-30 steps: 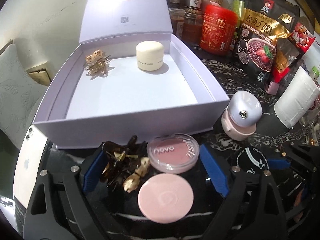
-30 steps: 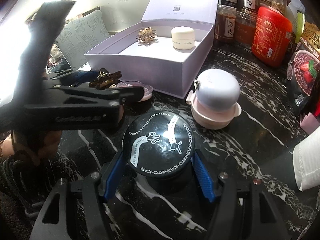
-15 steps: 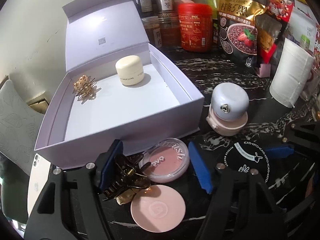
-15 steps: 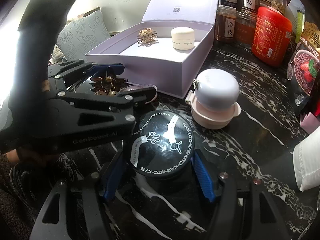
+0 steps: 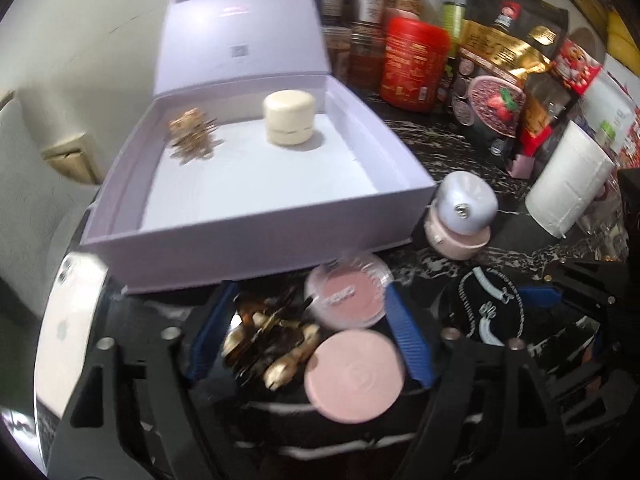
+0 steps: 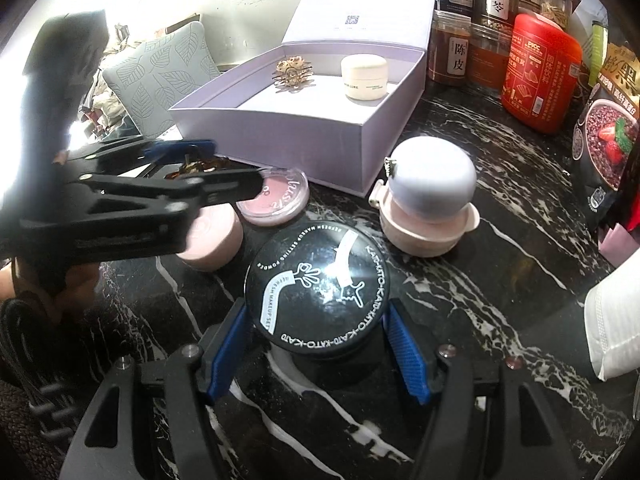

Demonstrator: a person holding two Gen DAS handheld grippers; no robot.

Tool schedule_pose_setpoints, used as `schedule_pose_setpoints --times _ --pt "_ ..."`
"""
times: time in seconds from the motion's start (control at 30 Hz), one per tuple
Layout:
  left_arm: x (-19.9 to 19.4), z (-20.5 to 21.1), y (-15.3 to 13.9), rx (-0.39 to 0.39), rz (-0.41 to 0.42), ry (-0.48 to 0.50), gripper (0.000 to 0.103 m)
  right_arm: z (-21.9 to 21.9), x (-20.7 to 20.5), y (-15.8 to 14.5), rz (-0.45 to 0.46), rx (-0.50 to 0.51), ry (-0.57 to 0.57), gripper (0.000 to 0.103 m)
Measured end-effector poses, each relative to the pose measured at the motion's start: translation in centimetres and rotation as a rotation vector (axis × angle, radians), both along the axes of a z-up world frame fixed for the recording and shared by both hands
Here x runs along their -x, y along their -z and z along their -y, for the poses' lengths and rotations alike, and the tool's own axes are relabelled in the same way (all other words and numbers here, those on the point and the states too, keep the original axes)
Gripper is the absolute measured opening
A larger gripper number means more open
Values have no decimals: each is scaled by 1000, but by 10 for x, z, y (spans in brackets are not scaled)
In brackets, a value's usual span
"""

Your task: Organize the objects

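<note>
Item: dark hair claw [image 5: 268,344], just before our lavender box [image 5: 256,236]; left gripper [image 5: 308,340] pads apart, just widening around it. Right gripper [image 6: 320,344] clamps the black powder jar [image 6: 318,284] nearby.

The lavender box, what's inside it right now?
Inside the lavender box sit a gold hair clip and a cream jar, apart from each other. The near wall hides a strip of the floor in both views.
</note>
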State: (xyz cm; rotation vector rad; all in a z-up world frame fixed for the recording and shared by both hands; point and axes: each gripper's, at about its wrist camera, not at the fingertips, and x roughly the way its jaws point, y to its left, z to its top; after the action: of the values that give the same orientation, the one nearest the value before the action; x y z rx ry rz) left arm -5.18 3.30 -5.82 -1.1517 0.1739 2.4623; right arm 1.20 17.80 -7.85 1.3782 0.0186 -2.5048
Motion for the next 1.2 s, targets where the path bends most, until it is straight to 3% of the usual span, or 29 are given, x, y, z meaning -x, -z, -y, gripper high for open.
schedule_pose_setpoints --times 0.13,0.3,0.5,0.87,1.2 --pt "-13 18 -6 -8 -40 -57 80 1 0 2 -1 -17 -1 68" --pt "-24 31 -11 35 -130 -126 87 1 0 3 -6 -23 3 68" --pt "-14 35 -1 5 -91 -109 86 2 0 3 -10 -25 10 68" --pt "-4 33 13 -56 -10 -61 45 2 -1 4 -17 -21 20 67" --pt "-6 36 9 -28 -3 -86 40 6 -5 2 -35 -29 16 67"
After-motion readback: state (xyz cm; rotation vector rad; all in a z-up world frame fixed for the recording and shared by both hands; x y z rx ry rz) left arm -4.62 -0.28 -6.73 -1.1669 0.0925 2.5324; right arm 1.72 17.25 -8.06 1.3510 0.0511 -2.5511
